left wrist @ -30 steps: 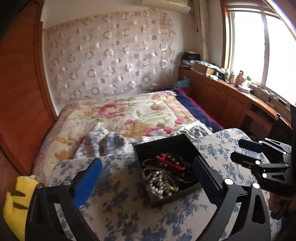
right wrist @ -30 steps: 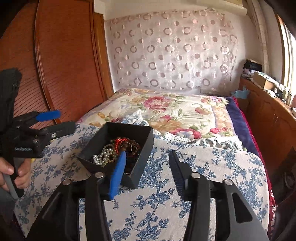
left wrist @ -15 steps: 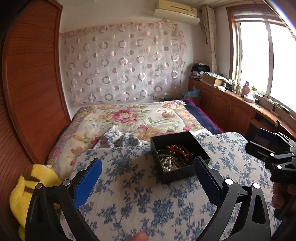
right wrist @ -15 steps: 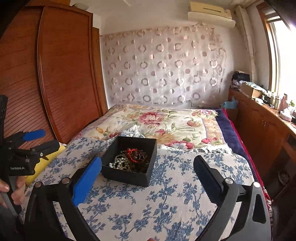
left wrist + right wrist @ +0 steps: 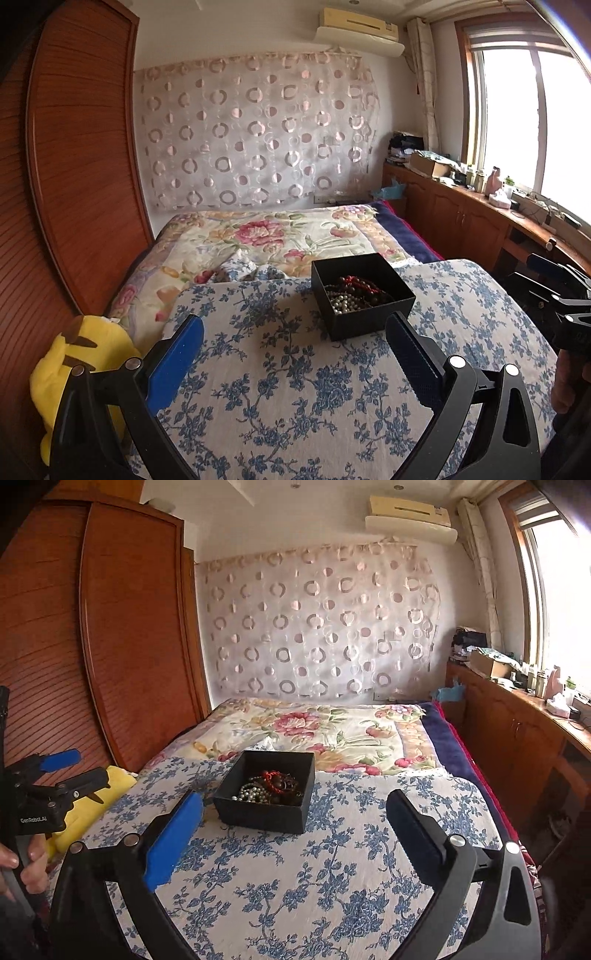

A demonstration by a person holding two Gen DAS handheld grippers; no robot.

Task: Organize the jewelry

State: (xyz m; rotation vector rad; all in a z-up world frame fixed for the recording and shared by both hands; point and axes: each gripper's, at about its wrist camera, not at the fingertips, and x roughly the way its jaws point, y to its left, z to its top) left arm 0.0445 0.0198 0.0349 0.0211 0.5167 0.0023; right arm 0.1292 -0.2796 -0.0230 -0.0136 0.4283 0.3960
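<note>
A black open box (image 5: 369,317) (image 5: 264,814) rests on the blue-flowered cloth (image 5: 303,387) (image 5: 295,878). In it lie a pearl strand (image 5: 341,304) (image 5: 249,794) and dark and red bead strings (image 5: 360,284) (image 5: 279,781). My left gripper (image 5: 295,354) stands open, pulled back from the box, nothing between its fingers. My right gripper (image 5: 293,829) is open wide too and empty, with the box beyond its fingertips. Each gripper also shows at the edge of the other's view, held in a hand (image 5: 35,860).
A yellow plush toy (image 5: 74,369) (image 5: 96,801) lies at the left edge of the cloth. Behind is a bed with a flowered quilt (image 5: 280,236), a wooden wardrobe (image 5: 129,646) on the left and a low wooden cabinet (image 5: 472,218) under the window.
Both grippers have drawn back from the box and tipped upward, so more of the room shows. The right gripper's jaws widened from half closed to fully open.
</note>
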